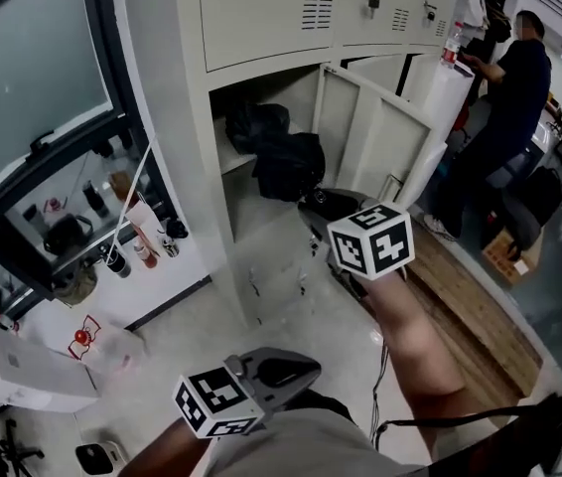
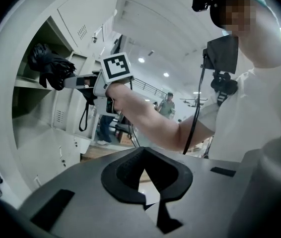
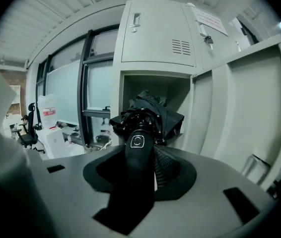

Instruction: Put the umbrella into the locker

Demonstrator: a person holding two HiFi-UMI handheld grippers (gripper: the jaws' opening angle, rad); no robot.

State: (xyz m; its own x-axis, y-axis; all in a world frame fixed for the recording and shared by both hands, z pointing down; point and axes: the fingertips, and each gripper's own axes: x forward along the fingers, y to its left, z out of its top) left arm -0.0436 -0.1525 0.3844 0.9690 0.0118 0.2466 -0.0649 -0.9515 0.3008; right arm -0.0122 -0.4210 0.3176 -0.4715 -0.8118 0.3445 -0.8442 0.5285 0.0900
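Observation:
My right gripper [image 1: 323, 209] is shut on the handle of the folded black umbrella [image 1: 283, 160]. The umbrella points at the open locker compartment [image 1: 223, 117], and its bunched canopy is at the mouth, just above the shelf. In the right gripper view the handle [image 3: 138, 155] lies between the jaws of the right gripper [image 3: 143, 160], with the canopy [image 3: 153, 114] ahead. The left gripper view shows the umbrella [image 2: 51, 66], its strap [image 2: 83, 118] hanging below the right gripper [image 2: 88, 81]. My left gripper [image 1: 301, 371] is low, near my body; it [image 2: 144, 155] is shut with nothing in it.
The locker door [image 1: 385, 132] stands open on the right of the compartment. A person in dark clothes [image 1: 509, 97] stands at the far right by a wooden platform [image 1: 470, 301]. A glass-fronted unit with bottles [image 1: 122, 237] and a white box [image 1: 23, 371] lie to the left.

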